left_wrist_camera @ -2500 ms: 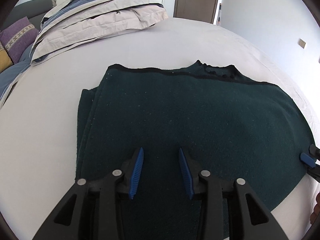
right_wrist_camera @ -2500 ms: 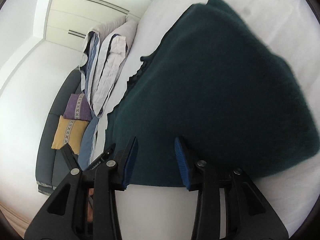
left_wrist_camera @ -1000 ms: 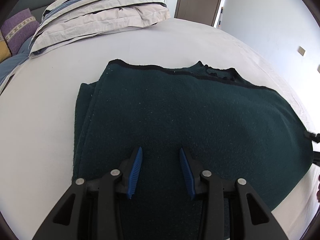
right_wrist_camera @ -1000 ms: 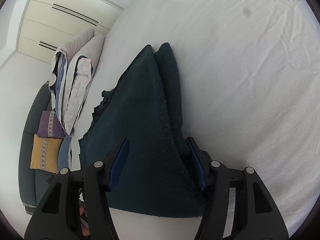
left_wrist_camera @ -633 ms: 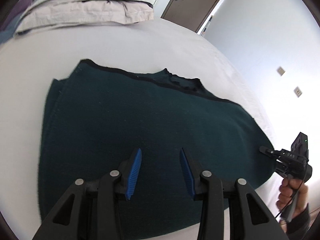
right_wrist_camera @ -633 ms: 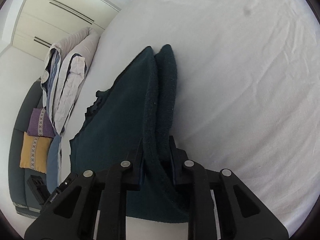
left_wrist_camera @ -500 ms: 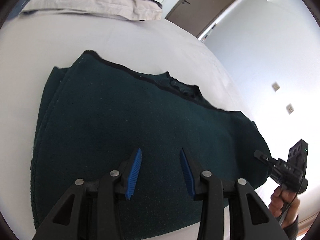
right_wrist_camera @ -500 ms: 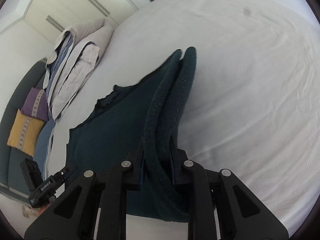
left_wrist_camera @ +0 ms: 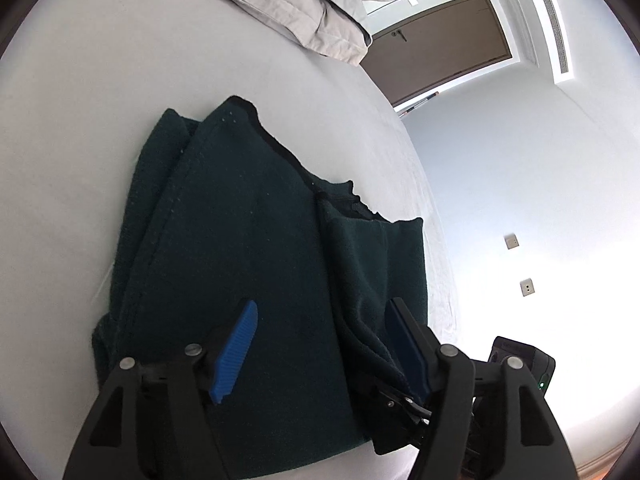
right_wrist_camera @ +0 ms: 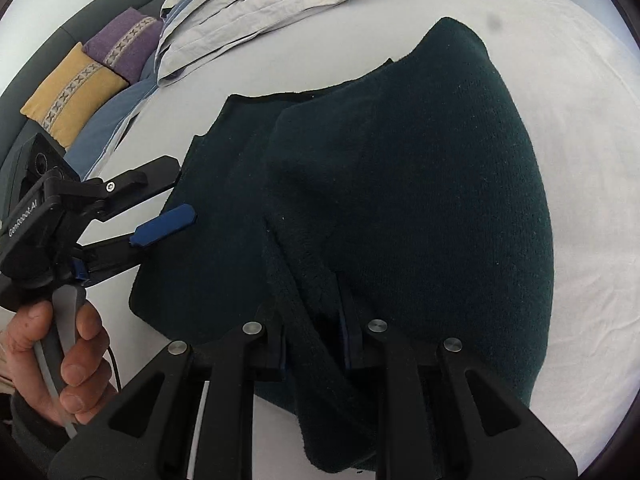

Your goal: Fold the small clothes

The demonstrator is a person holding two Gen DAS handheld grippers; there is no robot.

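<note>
A dark green knitted garment (left_wrist_camera: 240, 264) lies on a white bed (left_wrist_camera: 80, 120); it also shows in the right wrist view (right_wrist_camera: 420, 168). My right gripper (right_wrist_camera: 312, 320) is shut on the garment's right side and holds that side folded over the middle. The right gripper also shows in the left wrist view (left_wrist_camera: 404, 408), low at the right. My left gripper (left_wrist_camera: 324, 340) is open and empty over the garment's near part. In the right wrist view the left gripper (right_wrist_camera: 168, 196) hovers at the garment's left edge.
Folded grey and blue bedding (right_wrist_camera: 256, 4) lies at the far end of the bed. Yellow and purple cushions (right_wrist_camera: 92, 76) rest on a dark sofa to the left. A brown door (left_wrist_camera: 436, 40) is beyond the bed. White bed sheet (right_wrist_camera: 592, 160) lies right of the garment.
My right gripper closed on the garment's right edge and carried it leftward over the middle. My left gripper stayed open and tilted, moving toward the garment's left part.
</note>
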